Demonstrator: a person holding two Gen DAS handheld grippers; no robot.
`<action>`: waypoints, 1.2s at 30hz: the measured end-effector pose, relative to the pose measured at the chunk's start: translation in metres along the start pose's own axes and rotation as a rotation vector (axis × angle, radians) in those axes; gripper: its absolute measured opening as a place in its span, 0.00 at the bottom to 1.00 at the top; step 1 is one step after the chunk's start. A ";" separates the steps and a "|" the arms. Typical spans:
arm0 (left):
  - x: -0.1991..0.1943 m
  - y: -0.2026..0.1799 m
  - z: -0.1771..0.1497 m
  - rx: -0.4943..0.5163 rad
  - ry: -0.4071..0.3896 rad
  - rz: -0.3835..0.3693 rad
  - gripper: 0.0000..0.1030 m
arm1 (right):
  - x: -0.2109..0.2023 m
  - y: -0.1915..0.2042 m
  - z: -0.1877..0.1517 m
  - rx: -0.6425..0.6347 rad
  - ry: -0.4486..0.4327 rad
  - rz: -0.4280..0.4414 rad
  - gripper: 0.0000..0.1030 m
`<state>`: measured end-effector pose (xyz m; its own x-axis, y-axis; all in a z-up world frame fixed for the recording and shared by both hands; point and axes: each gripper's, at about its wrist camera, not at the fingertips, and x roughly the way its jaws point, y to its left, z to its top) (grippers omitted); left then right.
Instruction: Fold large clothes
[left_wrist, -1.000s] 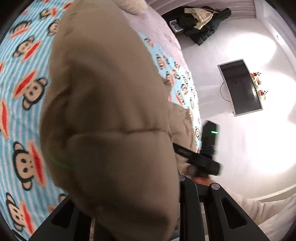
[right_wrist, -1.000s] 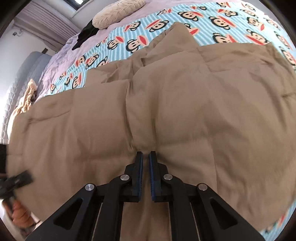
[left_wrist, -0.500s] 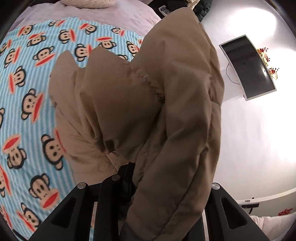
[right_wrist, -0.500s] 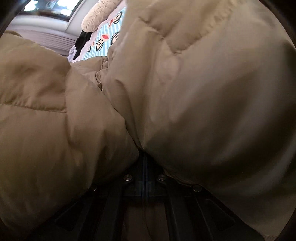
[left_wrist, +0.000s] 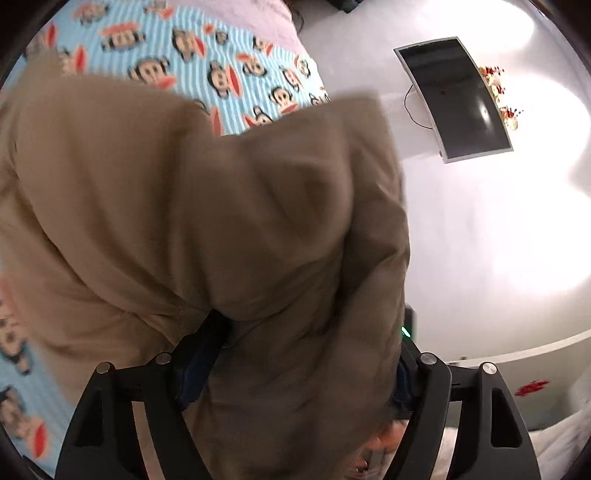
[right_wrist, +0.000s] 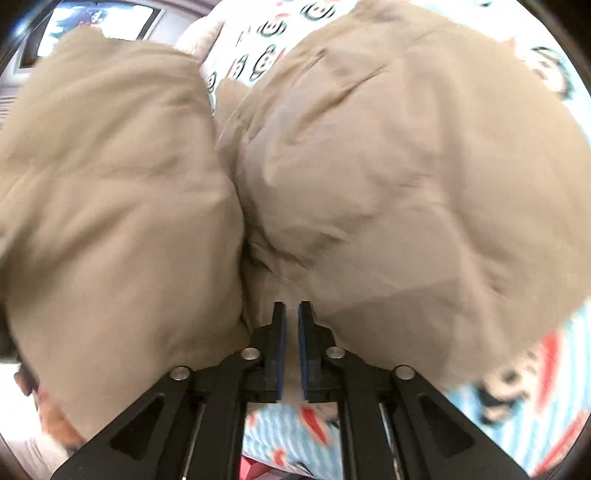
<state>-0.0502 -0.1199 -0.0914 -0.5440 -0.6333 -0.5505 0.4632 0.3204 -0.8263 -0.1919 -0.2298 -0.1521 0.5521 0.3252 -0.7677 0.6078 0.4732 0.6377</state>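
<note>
Left wrist view: tan puffy coat (left_wrist: 207, 236) fills centre and 9 o'clock, draped over the left gripper (left_wrist: 299, 373), blurred. Fingers stand wide apart, a thick wad of the coat between them; whether the pads bite it, cannot tell. Monkey-print bedspread (left_wrist: 192, 51) at 11–12 o'clock, blue-white stripes. Dark monitor (left_wrist: 458, 99) lies at 1–2 o'clock on the white floor (left_wrist: 498, 240).

Right wrist view: same coat (right_wrist: 406, 177) bulges in two quilted lobes, 9 and 2 o'clock, seam valley running to the right gripper (right_wrist: 291, 314). Jaws nearly pressed together, thin fabric layer pinched between the blue pads (right_wrist: 282, 332). Bedspread peeks out at 6 and 4 o'clock, coat lifted above it.

Handling, as a judgement: padded, matte woven shell, soft and floppy, bulky but probably light; springs back, won't crease sharply. Shell may slide on its filling, so grab at stitched seams or hem edges, not mid-puff. Nothing fragile.
</note>
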 end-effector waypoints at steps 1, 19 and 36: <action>0.005 0.003 0.004 -0.015 0.005 -0.017 0.75 | -0.008 -0.002 -0.002 0.002 -0.012 -0.012 0.27; 0.009 -0.046 0.029 0.125 -0.139 0.205 0.75 | -0.071 0.065 -0.042 -0.257 -0.214 -0.139 0.70; -0.009 0.033 0.017 0.052 -0.382 0.649 0.75 | -0.113 0.002 -0.029 -0.169 -0.411 -0.409 0.07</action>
<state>-0.0184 -0.1151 -0.1115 0.1253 -0.5321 -0.8374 0.6459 0.6844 -0.3383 -0.2696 -0.2419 -0.0654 0.4883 -0.2380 -0.8396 0.7370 0.6277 0.2507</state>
